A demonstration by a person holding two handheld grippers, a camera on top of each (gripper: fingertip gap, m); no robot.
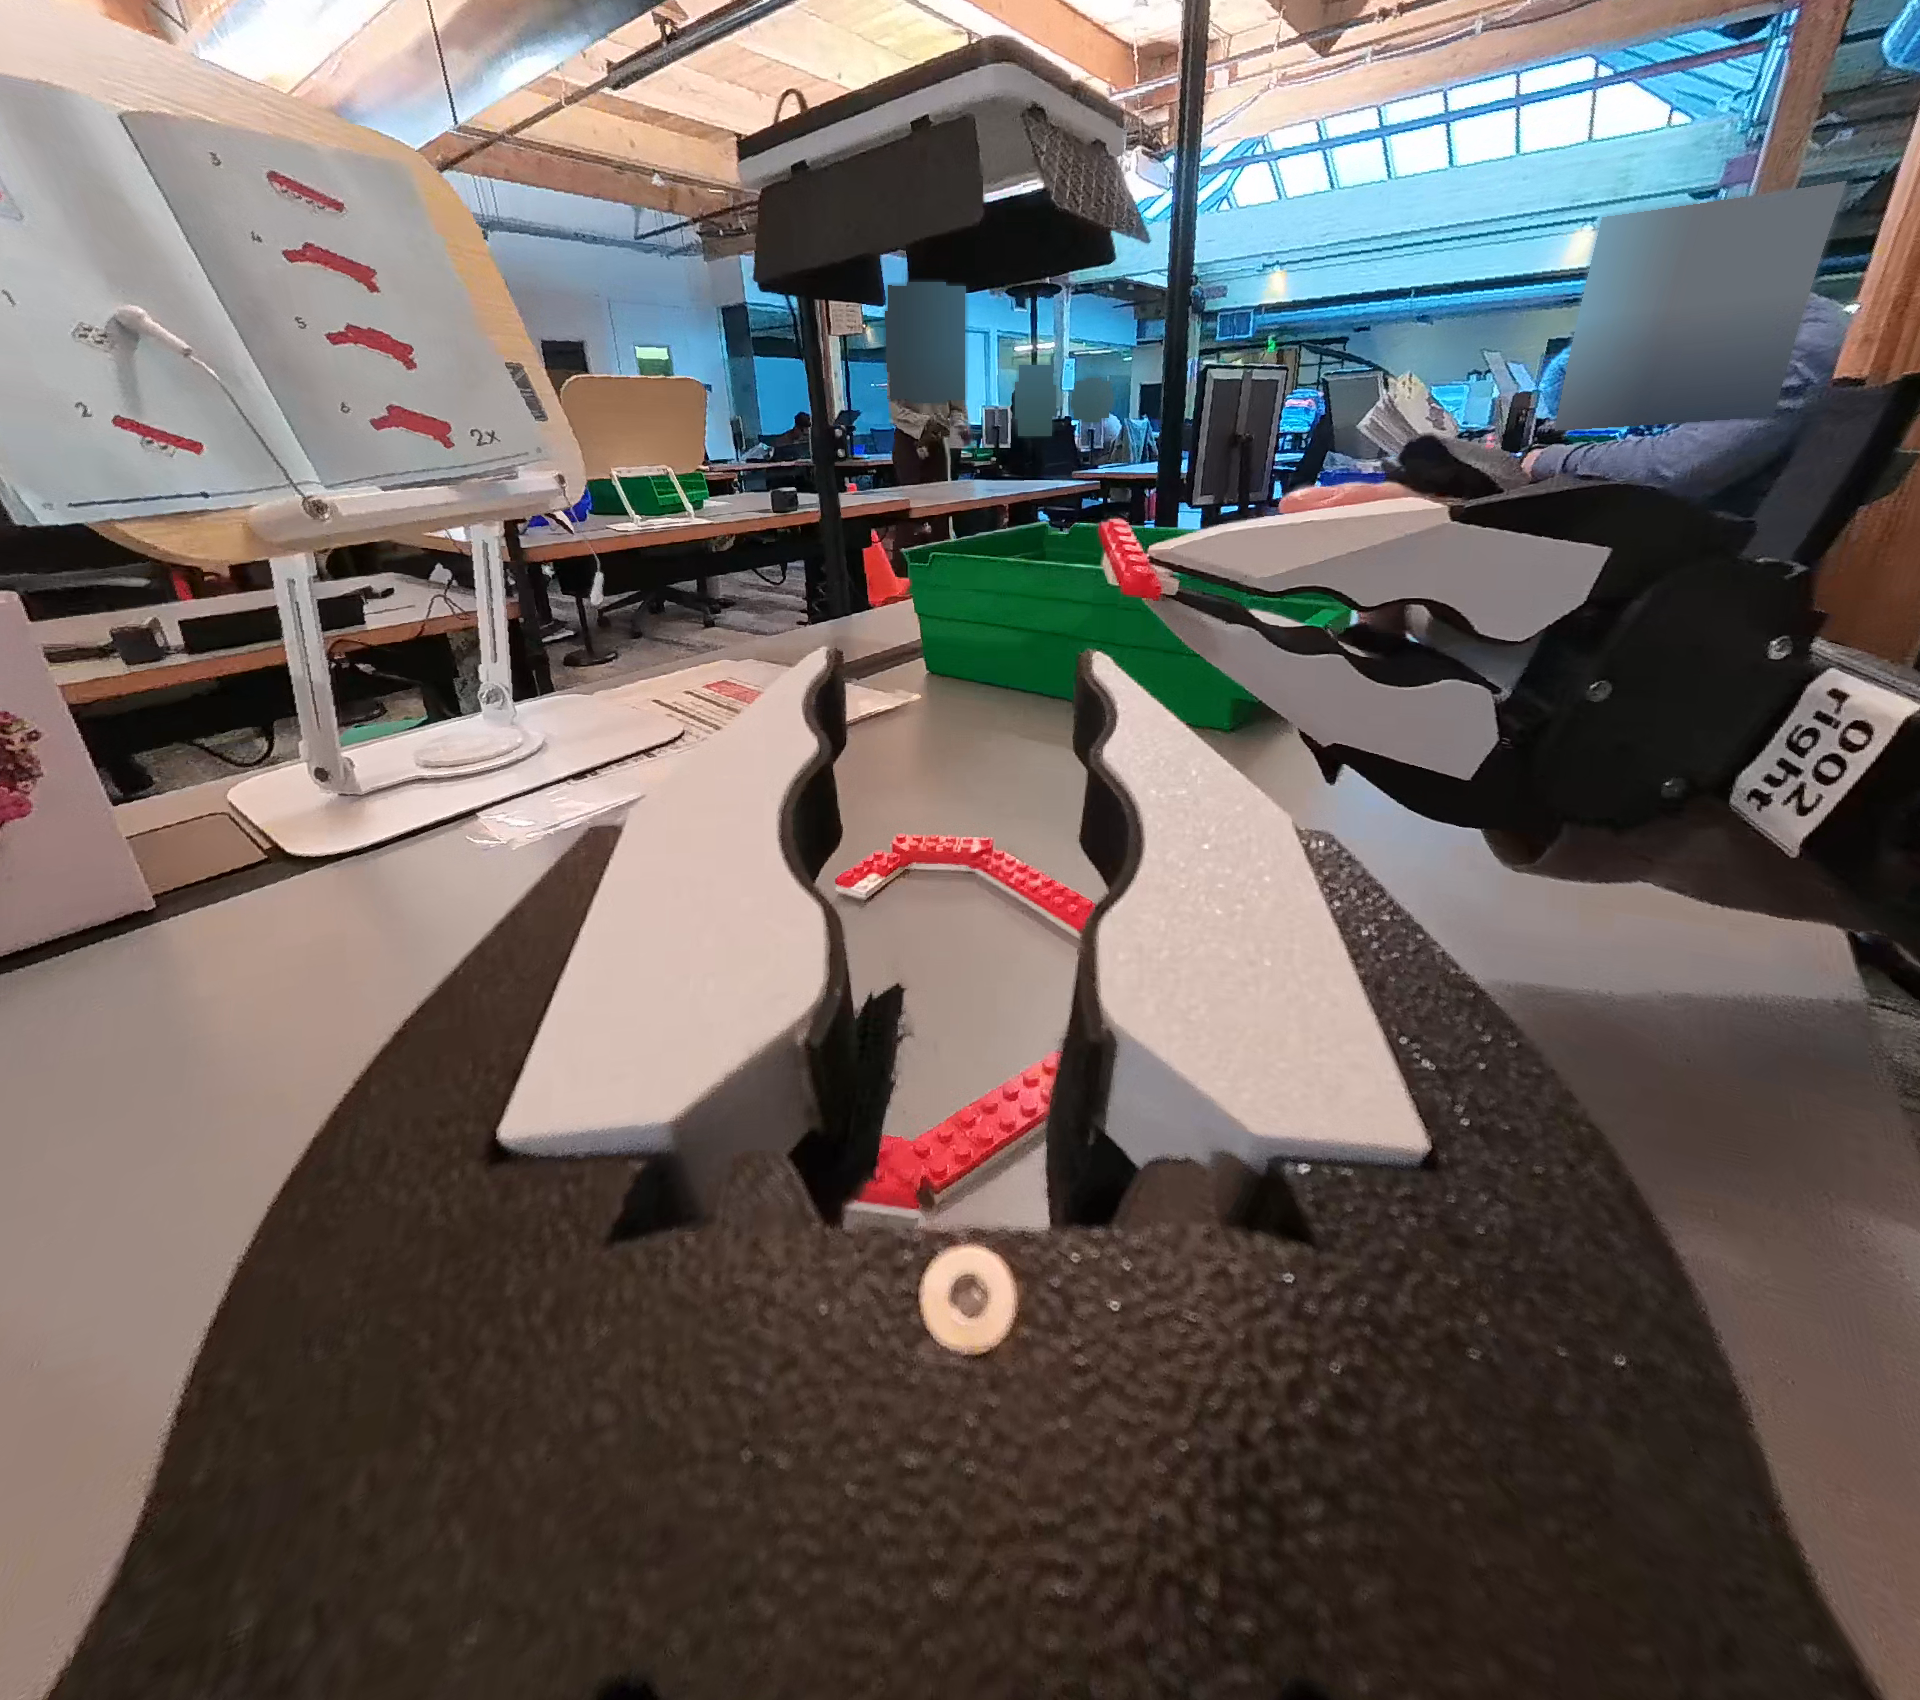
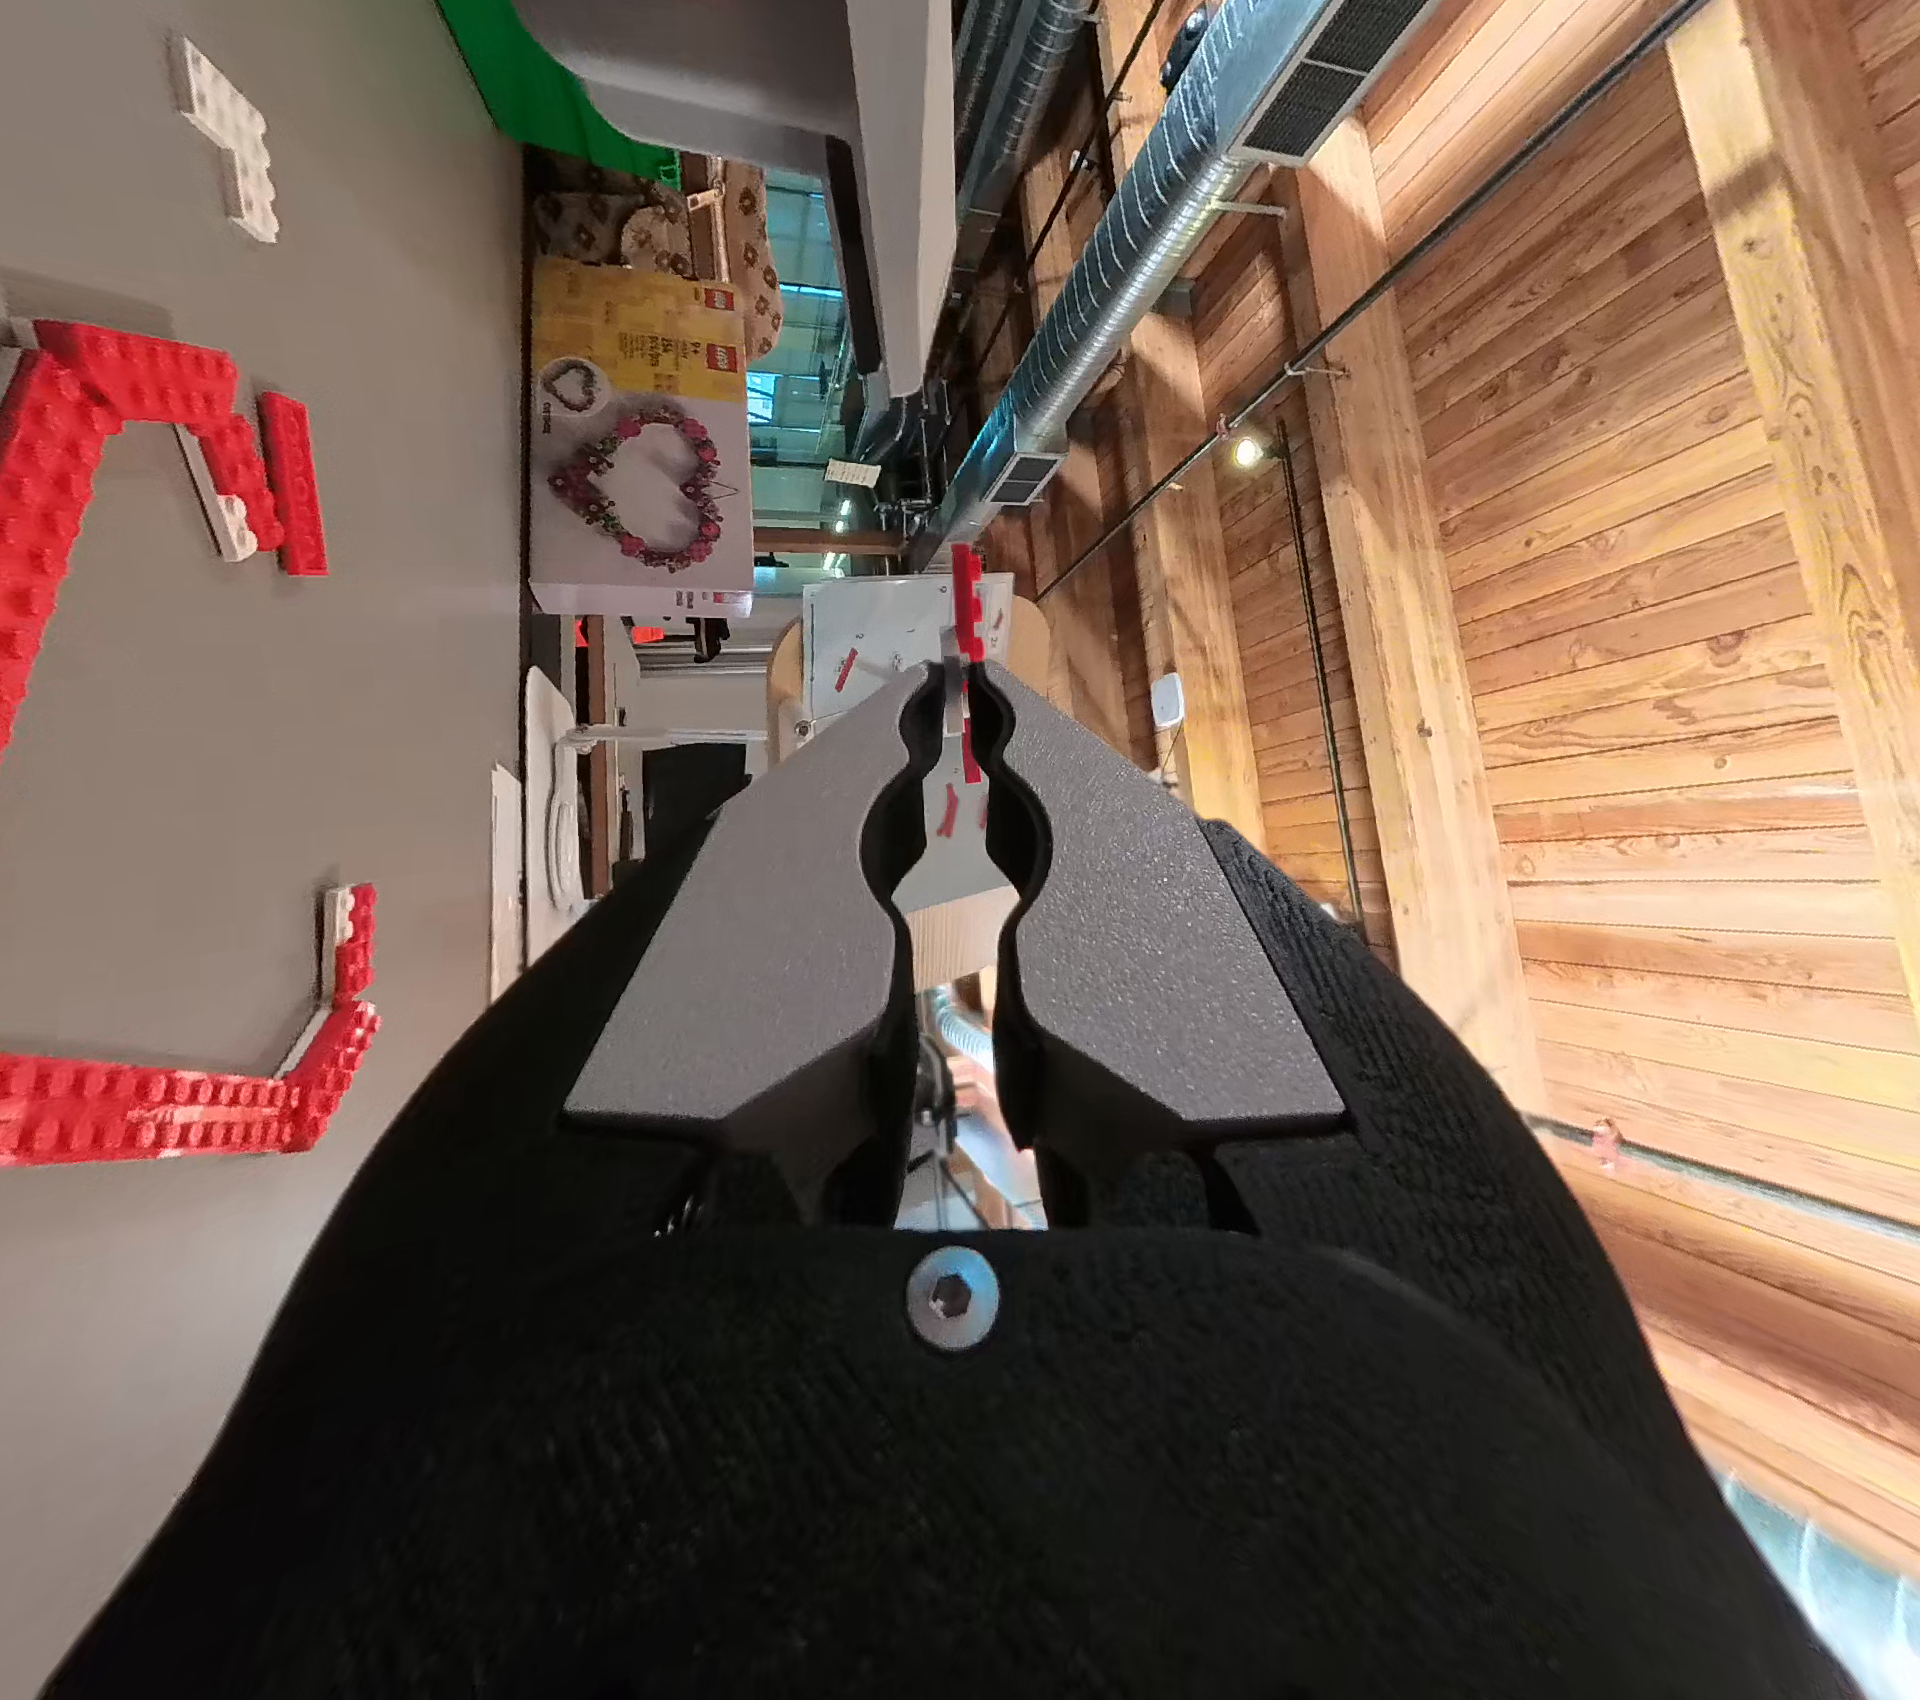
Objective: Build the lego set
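Two angled red-and-white Lego assemblies lie on the grey table under my left gripper, one farther and one nearer. My left gripper is open and empty above them. My right gripper hovers to its right, above the table, turned on its side. It is shut on a small red plate with a white piece under it. In the right wrist view the gripper pinches that piece at the fingertips. Both assemblies show at the left there.
A green bin stands behind the grippers. An open instruction booklet rests on a white stand at the left. A loose red plate and a white piece lie on the table. The Lego box stands at the table's left edge. Tip to tip, the grippers are about 6 cm apart.
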